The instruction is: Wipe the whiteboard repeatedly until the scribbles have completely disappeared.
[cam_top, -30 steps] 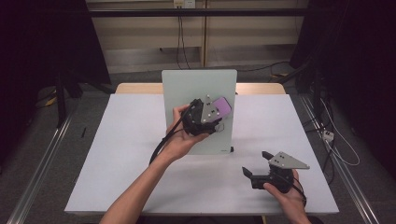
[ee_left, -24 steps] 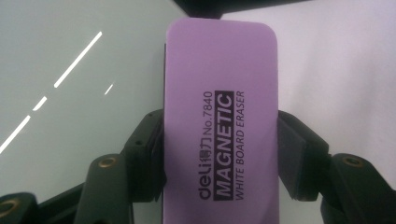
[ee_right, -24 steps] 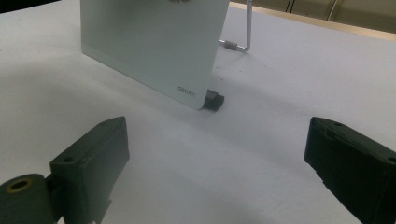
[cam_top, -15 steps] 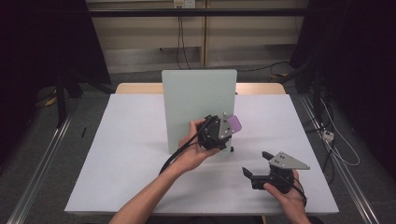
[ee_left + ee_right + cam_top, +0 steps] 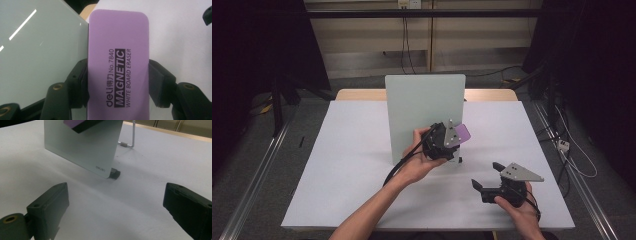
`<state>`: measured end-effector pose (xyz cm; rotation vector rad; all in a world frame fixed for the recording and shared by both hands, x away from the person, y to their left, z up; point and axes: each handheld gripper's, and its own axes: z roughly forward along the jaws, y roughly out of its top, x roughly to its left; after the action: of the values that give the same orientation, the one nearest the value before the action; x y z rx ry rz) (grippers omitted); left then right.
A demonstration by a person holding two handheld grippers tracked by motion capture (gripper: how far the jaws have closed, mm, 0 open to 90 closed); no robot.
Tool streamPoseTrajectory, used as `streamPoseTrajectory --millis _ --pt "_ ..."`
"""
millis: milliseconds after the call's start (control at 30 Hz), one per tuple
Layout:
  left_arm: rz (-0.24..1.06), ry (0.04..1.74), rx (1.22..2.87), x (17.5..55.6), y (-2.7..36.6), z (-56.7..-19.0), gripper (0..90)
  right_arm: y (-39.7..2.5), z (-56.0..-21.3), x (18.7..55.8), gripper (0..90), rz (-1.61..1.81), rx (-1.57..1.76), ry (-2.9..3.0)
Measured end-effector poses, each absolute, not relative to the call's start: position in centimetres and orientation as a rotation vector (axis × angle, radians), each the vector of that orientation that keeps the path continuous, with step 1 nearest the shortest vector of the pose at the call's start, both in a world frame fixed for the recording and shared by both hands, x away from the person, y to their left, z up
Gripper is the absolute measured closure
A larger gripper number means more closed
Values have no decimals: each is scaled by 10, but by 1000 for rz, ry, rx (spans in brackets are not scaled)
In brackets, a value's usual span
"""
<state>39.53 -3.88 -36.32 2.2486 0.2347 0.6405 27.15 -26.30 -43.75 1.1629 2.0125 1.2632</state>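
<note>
Left gripper view: purple magnetic whiteboard eraser clamped between the two black jaws of the left hand-held gripper, printed face toward the camera, "MAGNETIC WHITE BOARD ERASER" and "No.7840" legible along its length. Pale green glass whiteboard just beside the eraser's edge, touching or apart not clear from here.

High view: eraser held off the table, near the middle, in front of the board's right lower part and sticking out past its right edge. Left hand-held gripper gripped by the left hand, forearm rising from the near edge, black cable trailing beneath. Whiteboard upright on the white table, toward the far edge.

Right hand-held gripper low near the table's near right corner, jaws spread wide, nothing between them, grey three-cornered plate on top, right hand behind it.

Right gripper view: both jaws wide apart over bare table, whiteboard's lower corner ahead on a small black foot, metal wire stand behind
</note>
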Motion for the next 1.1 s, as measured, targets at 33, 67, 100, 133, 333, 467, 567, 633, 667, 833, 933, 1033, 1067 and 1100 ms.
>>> streamPoseTrajectory --millis 33,67,100,133,333,467,567,633,667,833,933,1033,1067,1100 --pt "647 237 2247 396 -38 -361 411 -263 -438 272 64 1264 1161 2012" --pt "655 239 2240 397 -38 -358 411 -263 -438 272 64 1265 1162 2010" --pt "664 247 2227 398 -36 -355 411 -263 -438 272 64 1265 1162 2011" --pt "664 258 2215 399 -35 -352 411 -263 -437 272 64 1262 1161 2013" --pt "685 304 2155 408 -20 -331 411 -263 -438 272 64 1264 1156 2010" --pt "675 302 2152 411 -14 -328 411 -263 -438 272 64 1265 1160 2010" --pt "700 264 2190 407 -14 -335 411 -263 -438 272 64 1264 1160 2010" --pt "700 247 2207 404 -14 -343 411 -263 -438 272 64 1264 1161 2010" --pt "694 245 2210 403 -13 -347 411 -263 -438 272 64 1264 1160 2010" --pt "679 194 2270 394 -14 -369 411 -263 -438 272 64 1263 1161 2012" --pt "660 165 2320 390 -14 -379 411 -263 -438 272 64 1266 1156 2013" --pt "625 156 2342 388 -13 -387 411 -263 -438 273 64 1266 1159 2011" --pt "618 156 2348 387 -14 -390 411 -263 -438 273 64 1266 1158 2011" --pt "610 159 2352 385 -15 -394 411 -263 -438 273 63 1267 1157 2012"
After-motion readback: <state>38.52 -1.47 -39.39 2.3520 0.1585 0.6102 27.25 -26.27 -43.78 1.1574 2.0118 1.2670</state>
